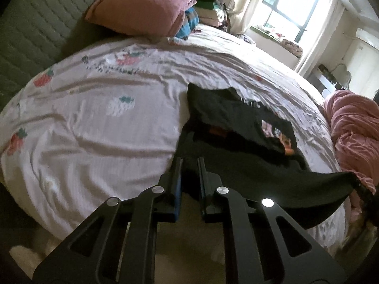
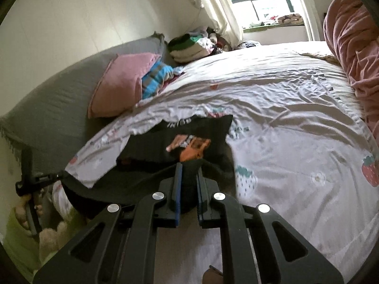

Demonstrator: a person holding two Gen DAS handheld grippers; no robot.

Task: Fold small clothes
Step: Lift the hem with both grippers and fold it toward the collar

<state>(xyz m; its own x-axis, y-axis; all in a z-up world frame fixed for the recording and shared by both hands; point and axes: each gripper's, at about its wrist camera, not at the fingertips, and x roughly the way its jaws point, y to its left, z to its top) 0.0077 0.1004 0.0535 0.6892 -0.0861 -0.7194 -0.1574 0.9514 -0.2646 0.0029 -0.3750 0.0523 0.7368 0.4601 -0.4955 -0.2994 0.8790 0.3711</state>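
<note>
Garment: a small black T-shirt (image 1: 239, 116) with a pink and orange print on its front is lying partly on the bed sheet (image 1: 94, 123), its near hem lifted off the bed and stretched between the two grippers.
Left gripper: the left gripper (image 1: 190, 163) is pinching one corner of the near hem, its fingers drawn narrow with black cloth bunched between the blue pads.
Right gripper: the right gripper (image 2: 189, 168) is clamping the opposite corner of the same hem, fingers likewise narrow on a wad of dark fabric.
Cross views: the right gripper is showing at the right edge of the left wrist view, at the end of the taut hem (only partly in frame), and the left gripper is showing at the left edge of the right wrist view.
Print: the print is facing up, lying just beyond the raised hem.
Bed: the pale sheet with strawberry and flower motifs is wrinkled all around the shirt.
Pillow: a pink pillow (image 1: 139, 7) is leaning against the grey padded headboard (image 1: 30, 28), well apart from the shirt.
Quilt: a pink quilt (image 1: 355, 127) is heaped along the far side of the bed.
Pile: folded clothes (image 2: 189, 45) are stacked near the curtained window (image 1: 284, 7).
</note>
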